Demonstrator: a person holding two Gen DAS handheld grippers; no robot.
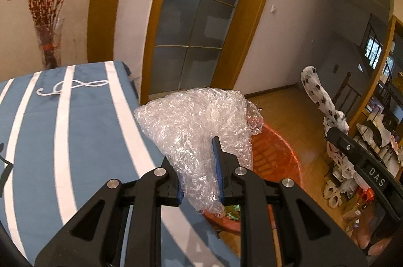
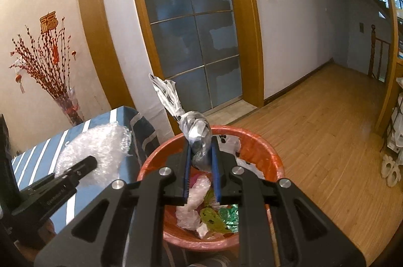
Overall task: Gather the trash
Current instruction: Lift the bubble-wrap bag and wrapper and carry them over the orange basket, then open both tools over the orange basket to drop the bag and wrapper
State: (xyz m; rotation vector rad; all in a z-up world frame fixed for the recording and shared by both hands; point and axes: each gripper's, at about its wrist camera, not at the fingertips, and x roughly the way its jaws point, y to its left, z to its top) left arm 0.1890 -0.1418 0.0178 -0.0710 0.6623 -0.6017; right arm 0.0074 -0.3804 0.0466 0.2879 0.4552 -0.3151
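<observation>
My left gripper (image 1: 196,166) is shut on a crumpled sheet of clear bubble wrap (image 1: 191,115), held over the edge of the table and partly above the red trash bin (image 1: 277,153). My right gripper (image 2: 200,143) is shut on a knotted white plastic bag with black spots (image 2: 199,130), right over the red bin (image 2: 264,148). Several wrappers and plastic scraps (image 2: 209,214) lie inside the bin. In the right wrist view the left gripper (image 2: 92,161) and its bubble wrap (image 2: 95,143) show at the left. The left wrist view catches the right gripper (image 1: 335,132) and its bag (image 1: 314,88) at the right.
A table with a blue and white striped cloth (image 1: 50,128) stands left of the bin. A glass vase of red branches (image 2: 68,105) sits behind it by the wall. A glass sliding door (image 2: 191,27) is ahead. Wooden floor (image 2: 327,141) stretches right, with slippers (image 2: 390,171) and cluttered shelves (image 1: 377,136).
</observation>
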